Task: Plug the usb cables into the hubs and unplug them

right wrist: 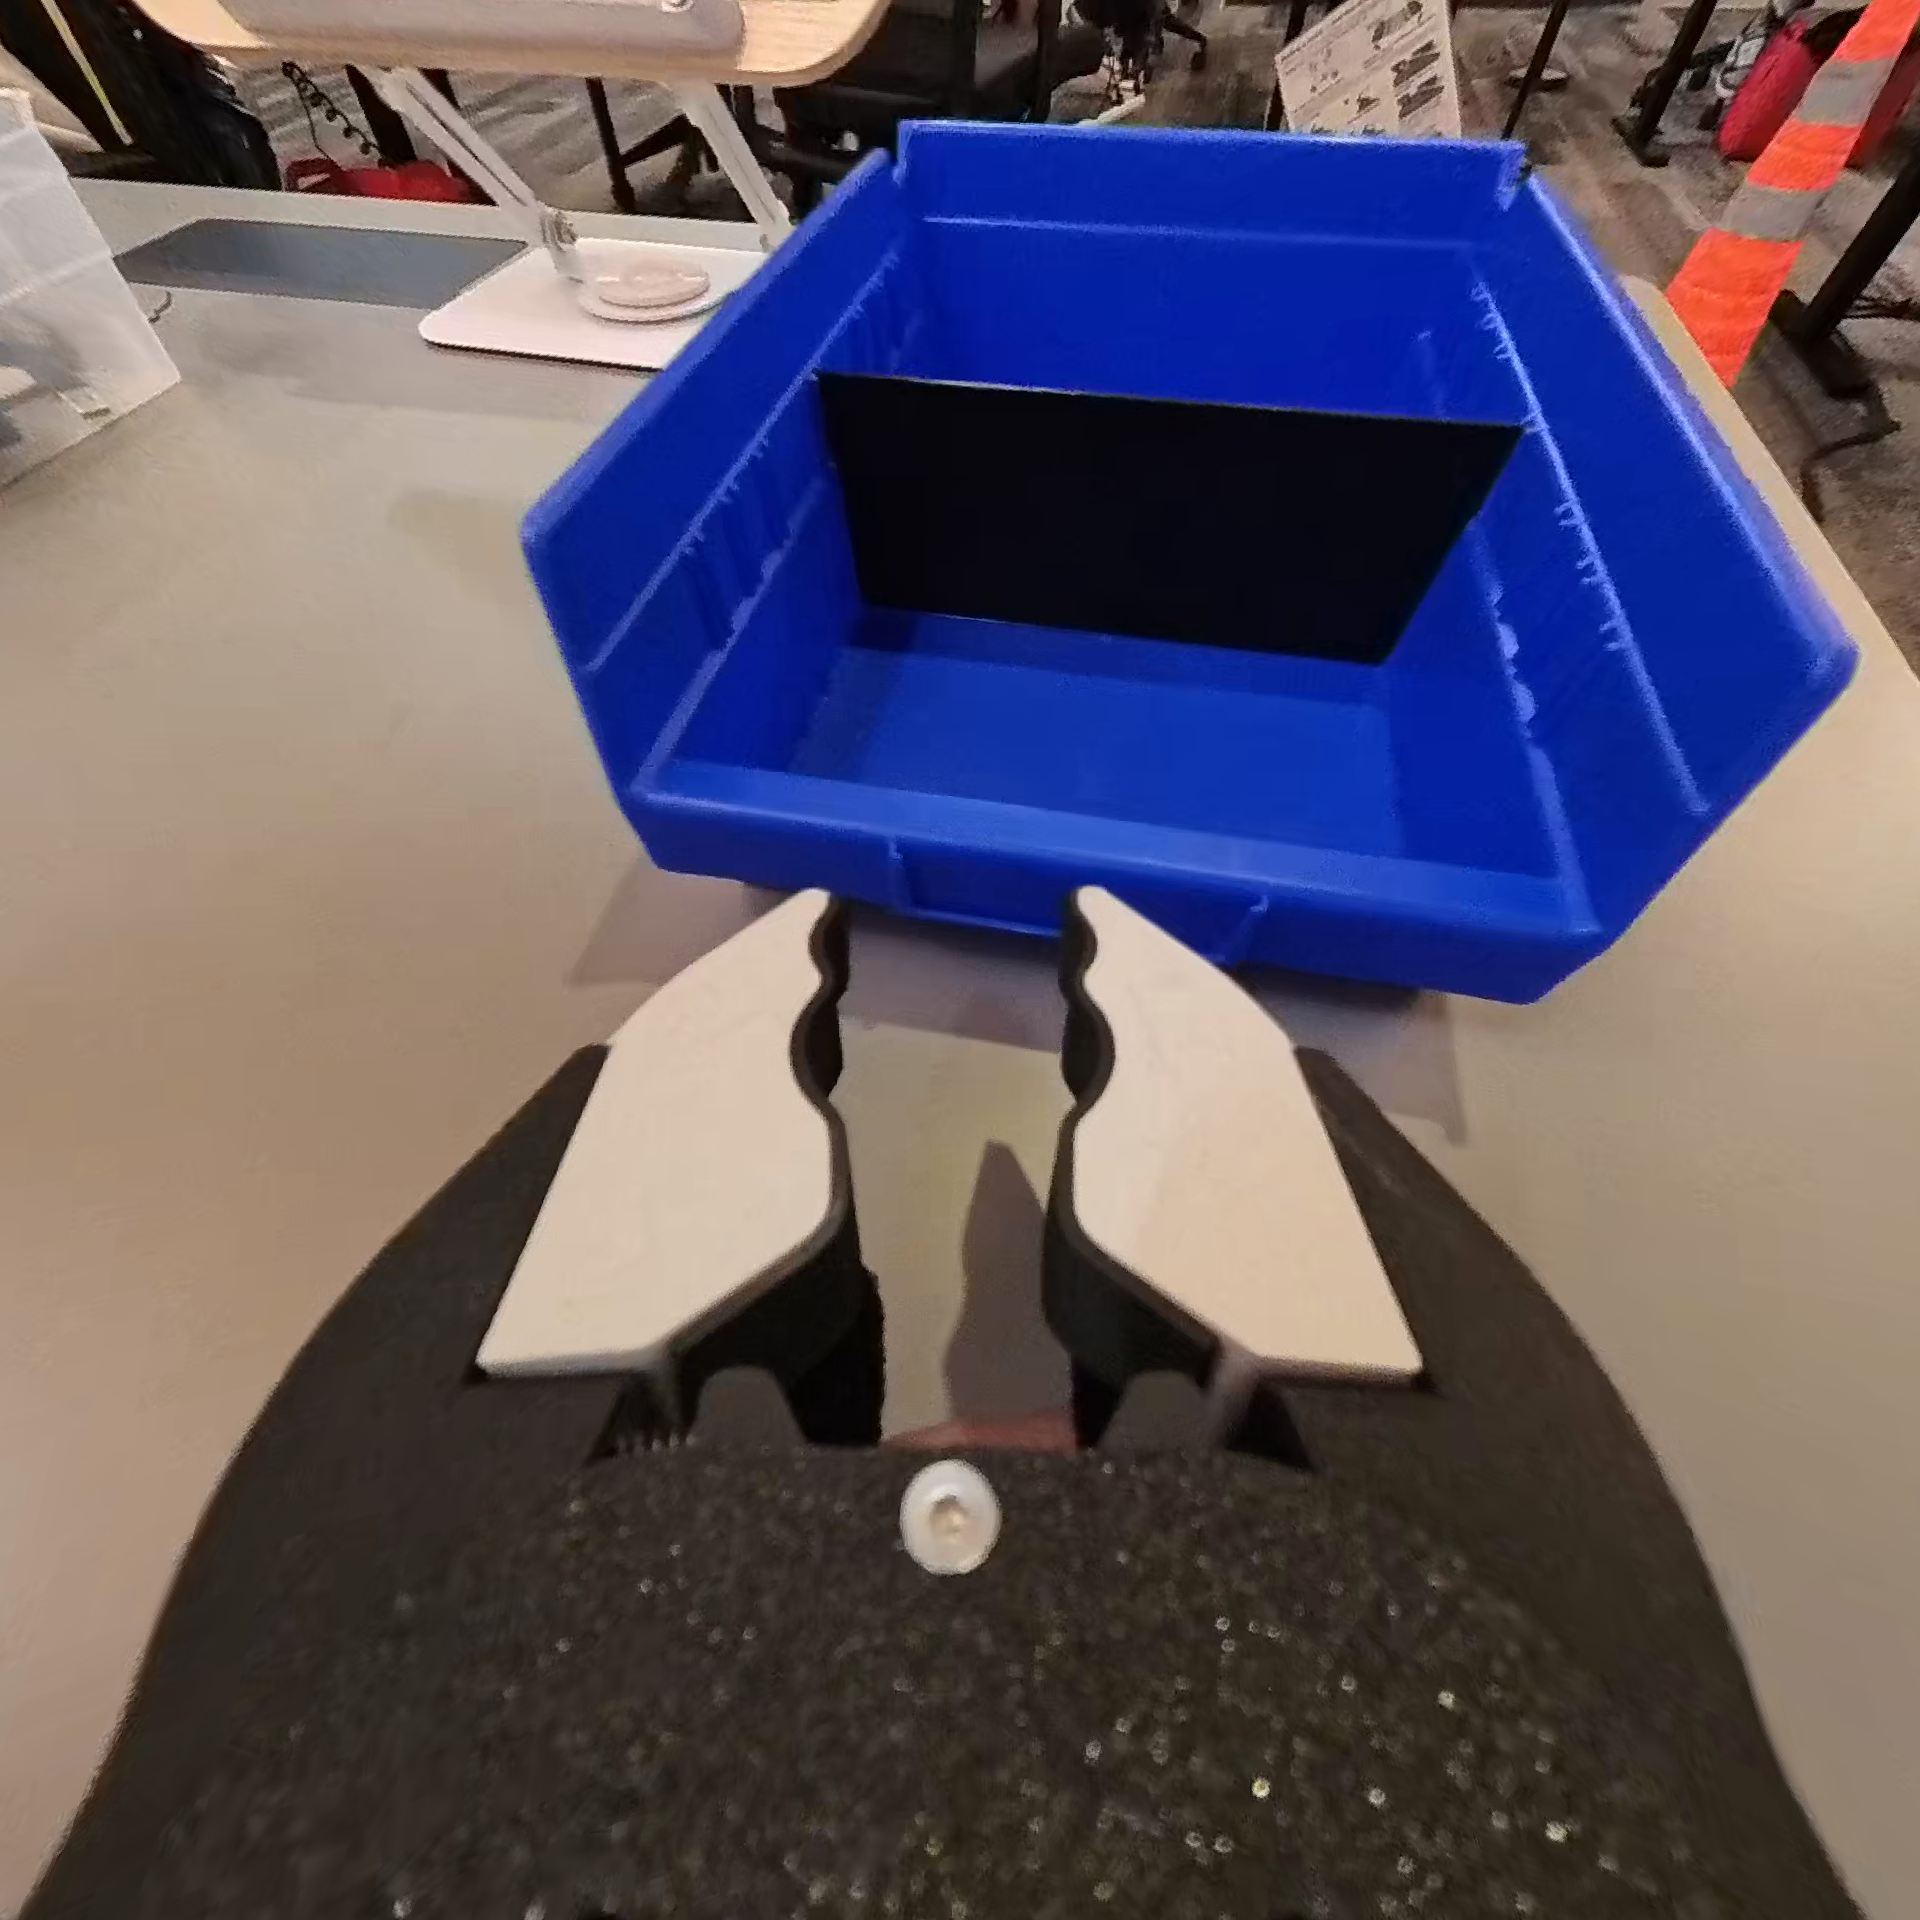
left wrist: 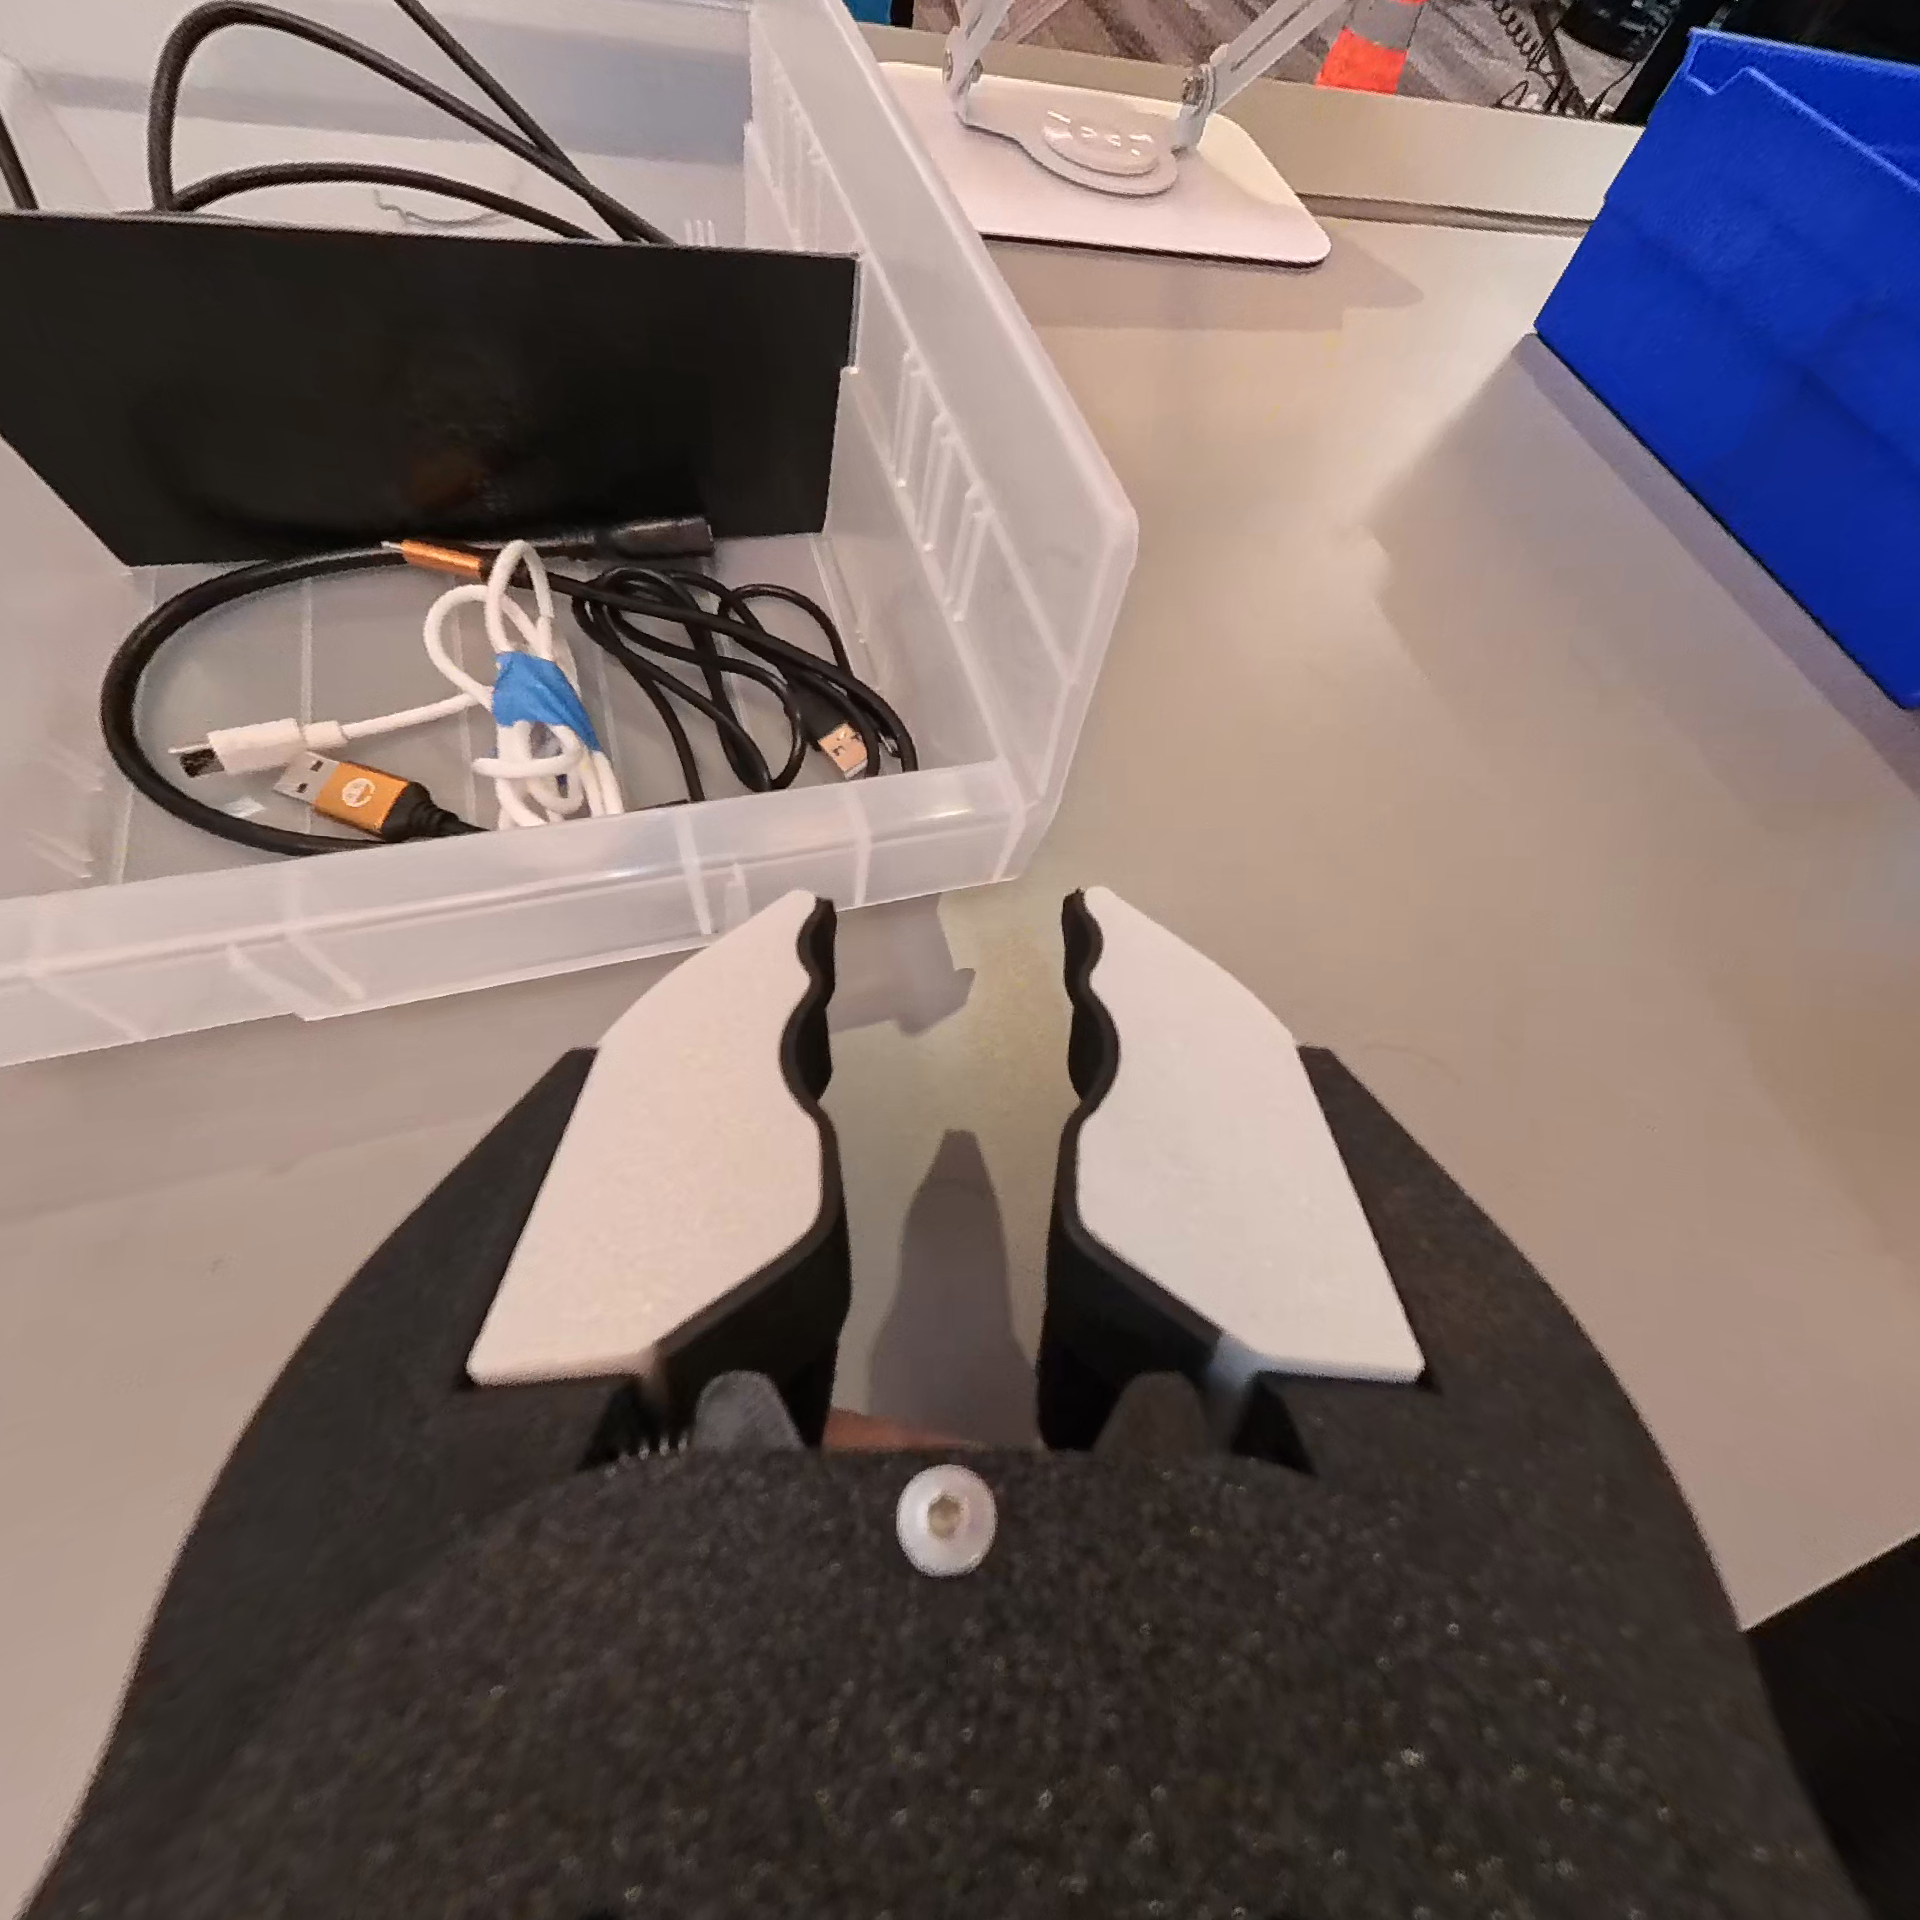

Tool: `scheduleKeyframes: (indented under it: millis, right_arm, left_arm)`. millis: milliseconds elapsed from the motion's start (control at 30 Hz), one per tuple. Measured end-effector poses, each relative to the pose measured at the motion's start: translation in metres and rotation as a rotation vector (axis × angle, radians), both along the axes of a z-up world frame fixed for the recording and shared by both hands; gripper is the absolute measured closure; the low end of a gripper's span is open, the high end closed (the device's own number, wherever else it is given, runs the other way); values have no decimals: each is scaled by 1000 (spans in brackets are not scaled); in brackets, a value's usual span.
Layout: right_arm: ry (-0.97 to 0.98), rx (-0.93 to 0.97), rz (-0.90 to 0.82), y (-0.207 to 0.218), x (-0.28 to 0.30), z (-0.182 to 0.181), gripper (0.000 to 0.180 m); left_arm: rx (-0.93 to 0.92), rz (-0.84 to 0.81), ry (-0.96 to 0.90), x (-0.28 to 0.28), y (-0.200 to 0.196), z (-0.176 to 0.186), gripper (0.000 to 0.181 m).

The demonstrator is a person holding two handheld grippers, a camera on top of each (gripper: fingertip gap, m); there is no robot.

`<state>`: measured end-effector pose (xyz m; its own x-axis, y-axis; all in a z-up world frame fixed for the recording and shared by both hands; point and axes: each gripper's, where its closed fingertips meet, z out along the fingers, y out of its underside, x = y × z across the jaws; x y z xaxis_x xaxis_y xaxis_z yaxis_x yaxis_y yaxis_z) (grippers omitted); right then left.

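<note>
A clear plastic bin (left wrist: 1049, 644) holds several USB cables in its front compartment: a black cable with an orange plug (left wrist: 353, 795), a white cable bundled with blue tape (left wrist: 540, 707), and a coiled black cable (left wrist: 727, 675). A black divider (left wrist: 416, 384) stands behind them, with more black cable beyond it. No hub shows in either view. My left gripper (left wrist: 948, 920) is open and empty, just before the bin's front right corner. My right gripper (right wrist: 951, 920) is open and empty, just before the front wall of a blue bin (right wrist: 1091, 852).
The blue bin has a black divider (right wrist: 1153, 520); its front compartment holds nothing. It also shows at the right in the left wrist view (left wrist: 1766, 343). A white stand base (left wrist: 1101, 156) sits at the back of the grey table (left wrist: 1299, 727). An orange cone (right wrist: 1766, 229) stands beyond the table.
</note>
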<state>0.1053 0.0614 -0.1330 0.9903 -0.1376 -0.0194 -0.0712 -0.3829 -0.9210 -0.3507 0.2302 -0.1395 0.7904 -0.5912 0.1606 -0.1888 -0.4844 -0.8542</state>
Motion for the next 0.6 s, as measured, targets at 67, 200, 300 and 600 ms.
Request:
scheduleKeyframes:
  millis: [67, 200, 300, 600]
  right_arm:
    - [30, -12, -8, -4, -6, -1, 141]
    - [191, 61, 16, -9, -35, 8, 141]
    - [147, 67, 68, -3, -49, 14, 138]
    - [46, 42, 127, -5, -60, 13, 137]
  left_arm:
    - [-2, 4, -21, 0, 1, 4, 139]
    - [-106, -38, -13, -1, 4, 14, 135]
    - [-201, -36, 152, -12, 28, 10, 129]
    - [-540, -90, 438, -23, 99, -18, 118]
